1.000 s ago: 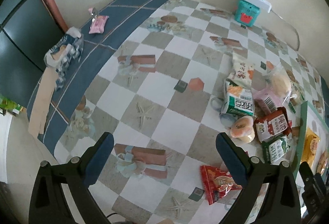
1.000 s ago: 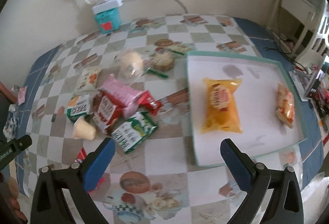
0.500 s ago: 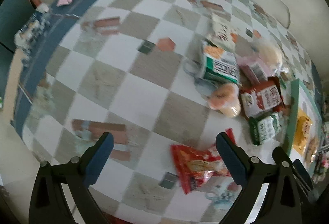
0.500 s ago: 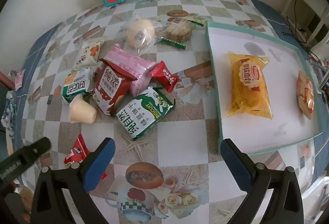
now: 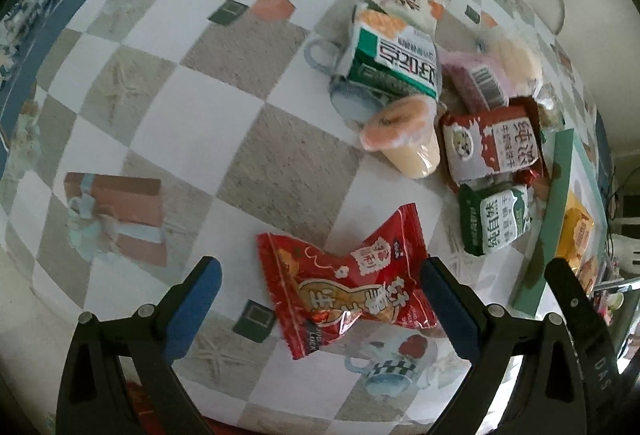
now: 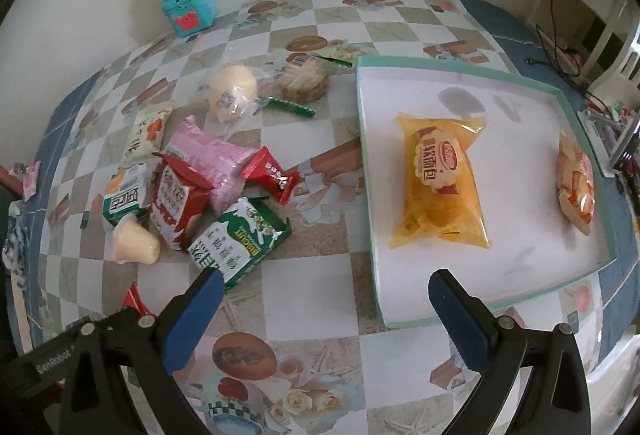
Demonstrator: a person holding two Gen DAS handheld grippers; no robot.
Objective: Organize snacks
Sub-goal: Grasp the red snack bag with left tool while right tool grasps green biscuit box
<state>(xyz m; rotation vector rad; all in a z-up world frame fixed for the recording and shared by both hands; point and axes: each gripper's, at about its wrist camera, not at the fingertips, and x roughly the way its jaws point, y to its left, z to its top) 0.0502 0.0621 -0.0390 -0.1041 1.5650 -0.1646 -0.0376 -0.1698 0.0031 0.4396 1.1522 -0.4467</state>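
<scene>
Left gripper [image 5: 318,285] is hovering spread wide, red packet [image 5: 346,285] lying between its fingers | right gripper [image 6: 322,297] is gaping, empty | tray [image 6: 460,315] is sitting at 1 o'clock, holding yellow bun [image 6: 442,181] | snack pile [image 6: 192,187] is lying at 10 o'clock.

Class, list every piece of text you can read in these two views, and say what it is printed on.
"BISCUIT": green packet.
"GenRobot": left gripper arm, seen from the right wrist.
"DAS": right gripper arm, seen from the left wrist.
Chinese print on the red packet, yellow packet and others: not transcribed.
Barcode on the pink packet: too small.
</scene>
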